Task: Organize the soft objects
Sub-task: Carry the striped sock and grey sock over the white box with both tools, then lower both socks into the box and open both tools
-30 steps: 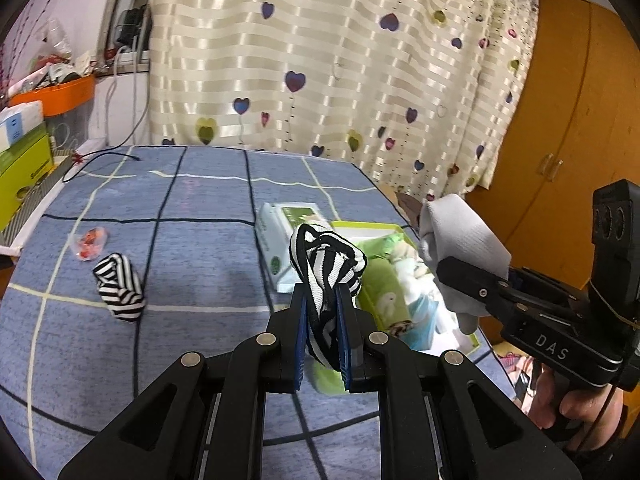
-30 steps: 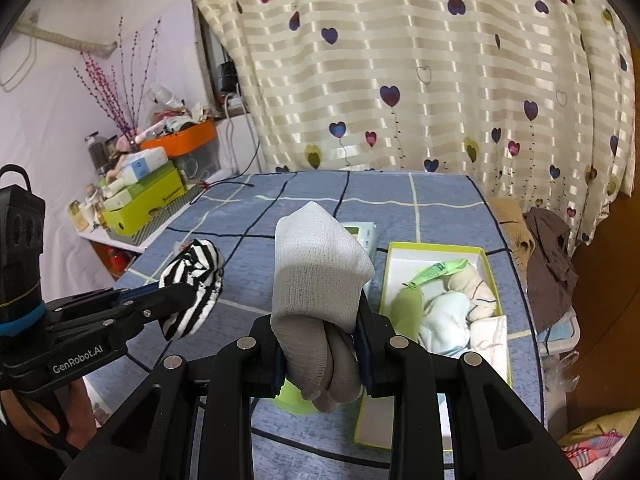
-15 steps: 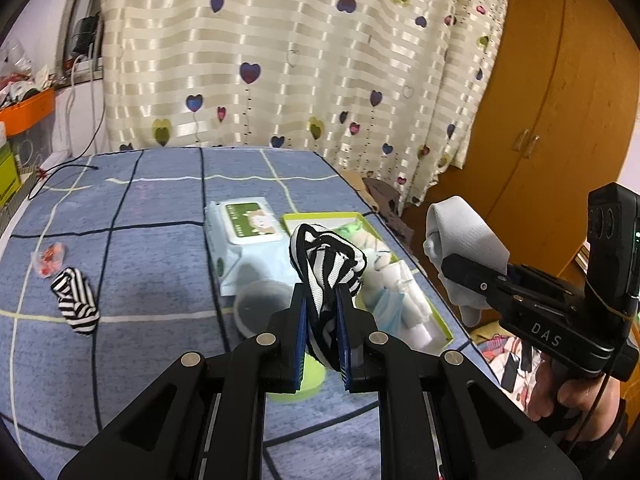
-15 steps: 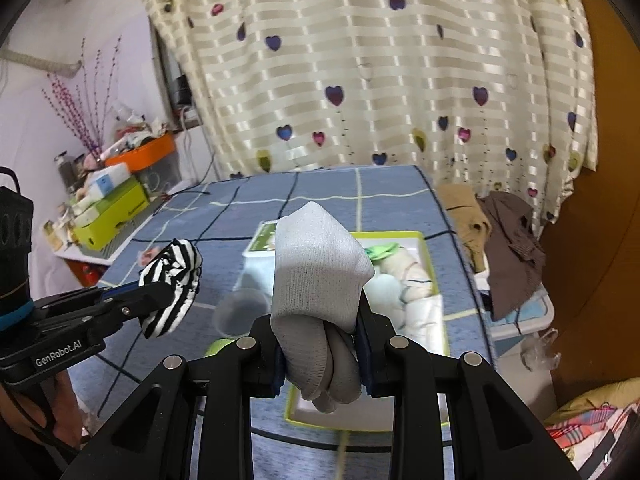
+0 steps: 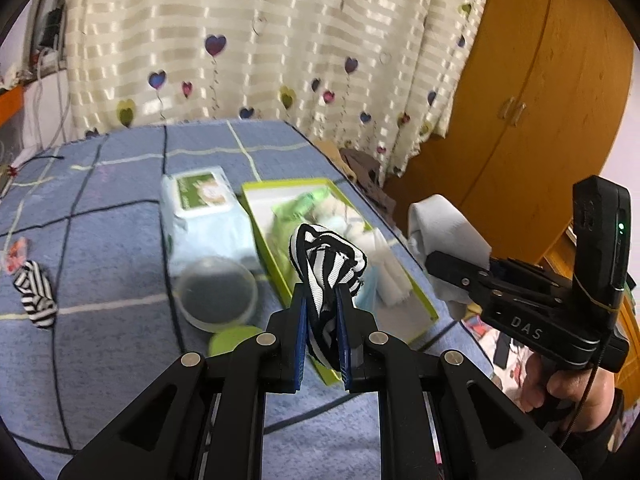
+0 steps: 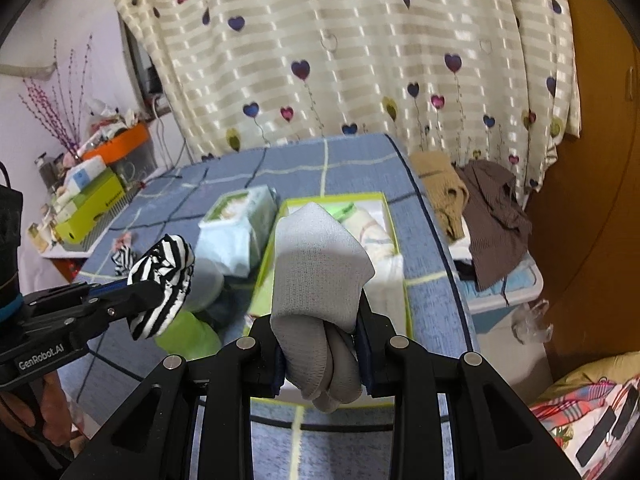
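Observation:
My left gripper (image 5: 323, 300) is shut on a black-and-white striped sock (image 5: 328, 258), held above the near end of a green-rimmed box (image 5: 280, 276) that holds several rolled socks. My right gripper (image 6: 322, 322) is shut on a grey sock (image 6: 320, 256), held above the same box (image 6: 407, 292). In the right wrist view the striped sock (image 6: 162, 276) and left gripper (image 6: 128, 292) sit to the left. In the left wrist view the grey sock (image 5: 444, 232) and right gripper (image 5: 440, 260) are at the right. A second striped sock (image 5: 36, 294) lies on the blue checked cloth at far left.
A wet-wipes pack (image 5: 200, 208) lies left of the box, with a clear round lid (image 5: 216, 294) and a green cup (image 5: 232, 340) in front of it. A small candy wrapper (image 5: 16, 252) lies at far left. Clothes (image 6: 492, 208) and a bin sit beyond the table's right edge.
Both grippers have swung right with their socks, so the box now lies straight ahead. The loose striped sock has slid toward the left edge of view.

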Available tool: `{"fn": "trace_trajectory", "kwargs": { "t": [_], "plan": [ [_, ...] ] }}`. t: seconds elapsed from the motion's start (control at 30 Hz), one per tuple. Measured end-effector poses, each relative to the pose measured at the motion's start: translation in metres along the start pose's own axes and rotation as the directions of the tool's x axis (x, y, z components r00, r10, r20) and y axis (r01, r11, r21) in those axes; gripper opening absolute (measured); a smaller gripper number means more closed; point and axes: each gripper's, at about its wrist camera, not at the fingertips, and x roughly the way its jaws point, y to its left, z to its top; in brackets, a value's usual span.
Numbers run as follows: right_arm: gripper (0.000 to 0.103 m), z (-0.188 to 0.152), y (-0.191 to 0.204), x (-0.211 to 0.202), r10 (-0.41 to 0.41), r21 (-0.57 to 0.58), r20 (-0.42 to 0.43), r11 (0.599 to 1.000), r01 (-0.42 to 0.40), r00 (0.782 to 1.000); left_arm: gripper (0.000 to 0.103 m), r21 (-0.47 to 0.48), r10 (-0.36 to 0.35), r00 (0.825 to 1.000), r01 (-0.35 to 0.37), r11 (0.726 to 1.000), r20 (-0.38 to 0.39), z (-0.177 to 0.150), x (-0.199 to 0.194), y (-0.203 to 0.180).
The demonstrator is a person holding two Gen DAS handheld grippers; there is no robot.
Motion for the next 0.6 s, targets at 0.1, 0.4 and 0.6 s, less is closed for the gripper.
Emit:
{"fn": "trace_trajectory", "kwargs": {
  "t": [0.1, 0.4, 0.6],
  "plan": [
    [0.027, -0.008, -0.007, 0.009, -0.006, 0.004, -0.033, 1.000, 0.007, 0.999, 0.014, 0.009, -0.018, 0.999, 0.018, 1.000, -0.036, -0.004, 0.014, -0.006],
    [0.027, -0.024, -0.023, 0.037, -0.019, 0.012, -0.127, 1.000, 0.021, 0.992, 0.014, 0.021, -0.058, 0.988, 0.062, 0.998, -0.144, -0.016, 0.055, -0.021],
    [0.027, -0.029, -0.031, 0.053, -0.021, 0.010, -0.180, 1.000, 0.024, 0.984, 0.014, 0.003, -0.078, 0.976, 0.080, 0.997, -0.203, -0.019, 0.076, -0.021]
  ]
}}
